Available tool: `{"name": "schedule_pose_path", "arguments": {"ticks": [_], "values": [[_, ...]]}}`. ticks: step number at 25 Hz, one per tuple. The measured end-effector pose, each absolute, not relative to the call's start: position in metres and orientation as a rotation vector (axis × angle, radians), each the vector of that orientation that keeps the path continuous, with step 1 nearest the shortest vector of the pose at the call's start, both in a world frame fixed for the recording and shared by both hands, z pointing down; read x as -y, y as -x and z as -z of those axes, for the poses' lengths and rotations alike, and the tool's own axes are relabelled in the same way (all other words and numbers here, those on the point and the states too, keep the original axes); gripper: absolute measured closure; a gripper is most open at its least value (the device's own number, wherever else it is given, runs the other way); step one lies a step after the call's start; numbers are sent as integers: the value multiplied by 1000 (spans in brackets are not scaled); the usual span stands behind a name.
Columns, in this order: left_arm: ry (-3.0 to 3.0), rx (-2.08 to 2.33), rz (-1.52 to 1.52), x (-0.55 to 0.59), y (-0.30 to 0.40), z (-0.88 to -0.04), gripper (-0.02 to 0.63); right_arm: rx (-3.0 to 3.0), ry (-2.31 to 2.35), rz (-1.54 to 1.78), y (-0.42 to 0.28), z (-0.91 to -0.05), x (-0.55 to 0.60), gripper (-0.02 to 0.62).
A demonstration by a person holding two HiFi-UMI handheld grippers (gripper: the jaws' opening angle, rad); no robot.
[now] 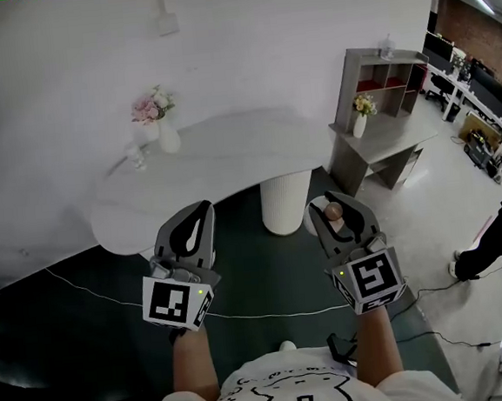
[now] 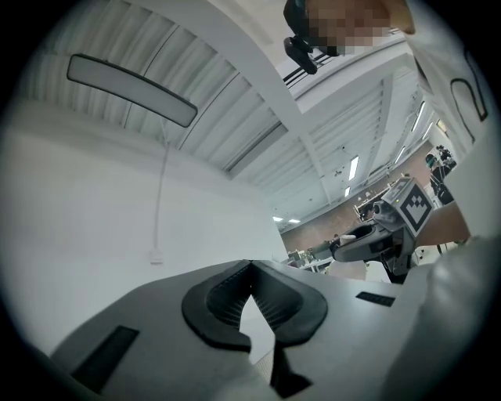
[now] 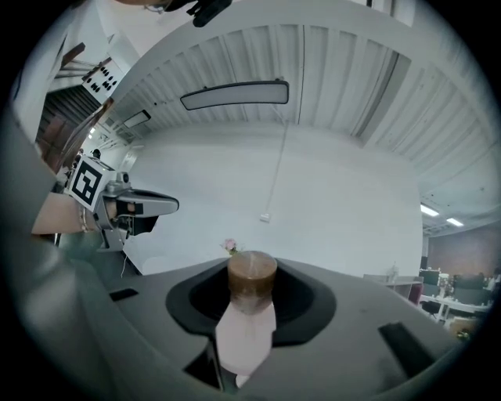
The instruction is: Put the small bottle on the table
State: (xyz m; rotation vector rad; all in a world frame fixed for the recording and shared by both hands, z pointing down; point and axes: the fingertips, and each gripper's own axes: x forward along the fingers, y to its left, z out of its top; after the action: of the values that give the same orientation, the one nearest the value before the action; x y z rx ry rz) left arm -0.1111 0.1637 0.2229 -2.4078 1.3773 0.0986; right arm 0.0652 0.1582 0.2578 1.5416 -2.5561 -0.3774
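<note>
White and smooth, the table (image 1: 222, 167) is seen from above in the head view. A vase of pink flowers (image 1: 161, 120) is stood on the table's far left side. The small bottle (image 1: 333, 212) is not on the table. It is held just off the table's near edge, close to the table's thick leg (image 1: 286, 203), between the jaws of the right gripper (image 1: 343, 216). The left gripper (image 1: 191, 229) is held over the table's near edge, further left.

In the left gripper view, the two dark pads (image 2: 227, 301) are seen touching at their tips, and nothing is held between them.

In the right gripper view, the pale pink bottle is squeezed by the jaws, which are set narrow around it. Its brown cap (image 3: 252, 274) sticks out past the pads, toward the table. The table's flowers are seen small, just behind the cap.
</note>
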Motion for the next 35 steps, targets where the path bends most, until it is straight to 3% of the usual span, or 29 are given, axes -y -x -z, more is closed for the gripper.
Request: {"name": "schedule_pose_path", "arguments": {"ticks": [16,35], "values": [[2445,-1388,-84,-25,82,-243,603,2567,-1496,283,-90,-290,-33,476],[2606,-1250,-101,241,96,-268,603,2447,-1584,136,-72,-328,207,476]]}}
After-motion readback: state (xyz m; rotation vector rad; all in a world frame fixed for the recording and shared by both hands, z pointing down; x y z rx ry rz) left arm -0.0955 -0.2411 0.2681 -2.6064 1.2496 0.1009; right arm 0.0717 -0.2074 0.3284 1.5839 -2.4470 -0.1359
